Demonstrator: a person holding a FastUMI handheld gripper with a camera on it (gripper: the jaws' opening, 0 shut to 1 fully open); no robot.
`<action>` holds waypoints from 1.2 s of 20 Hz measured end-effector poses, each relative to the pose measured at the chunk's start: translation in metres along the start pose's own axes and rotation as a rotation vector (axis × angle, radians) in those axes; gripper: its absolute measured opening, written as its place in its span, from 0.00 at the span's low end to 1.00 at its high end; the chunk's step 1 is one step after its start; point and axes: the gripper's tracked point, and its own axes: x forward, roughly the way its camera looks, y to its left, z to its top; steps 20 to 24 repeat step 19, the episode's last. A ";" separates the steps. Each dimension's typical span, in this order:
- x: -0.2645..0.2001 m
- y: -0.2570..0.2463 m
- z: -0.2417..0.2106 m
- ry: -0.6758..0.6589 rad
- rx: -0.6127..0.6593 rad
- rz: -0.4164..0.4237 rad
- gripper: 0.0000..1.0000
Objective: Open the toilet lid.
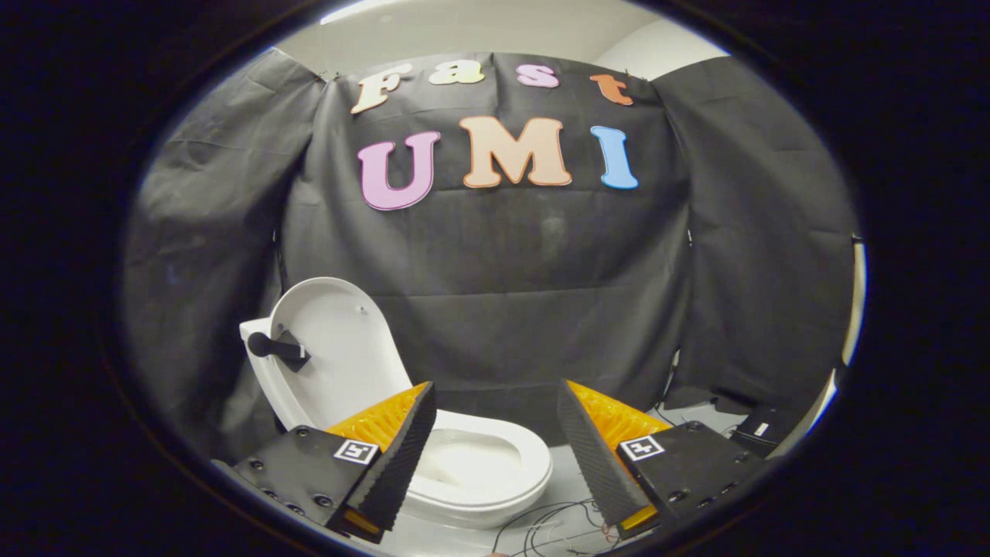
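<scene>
White plastic catches the eye first: the toilet (464,472) sits low and left of centre in the gripper view, its lid (340,352) already up, leaning back against the cistern behind it. A black handle (276,346) juts from the lid's left edge, in the left middle of the frame. The bowl and seat ring (495,456) lie open below the lid.

The gripper (495,441) stands wide, its two fingers well apart with nothing held between them. The left finger (398,456), black ribbed pad with orange behind it, overlaps the seat's left side in the picture; whether it touches I cannot tell. The right finger (595,456) is to the right of the bowl, apart from it. So the bowl shows in the gap between the fingers, towards the left one, and the raised lid is beyond and above the left finger.

Thin wires (549,522) trail over the pale floor (568,472) at the bottom, between the fingers. Black cloth (541,294) hangs behind everything.
</scene>
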 end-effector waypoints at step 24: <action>0.009 -0.002 -0.003 -0.015 -0.009 0.019 0.97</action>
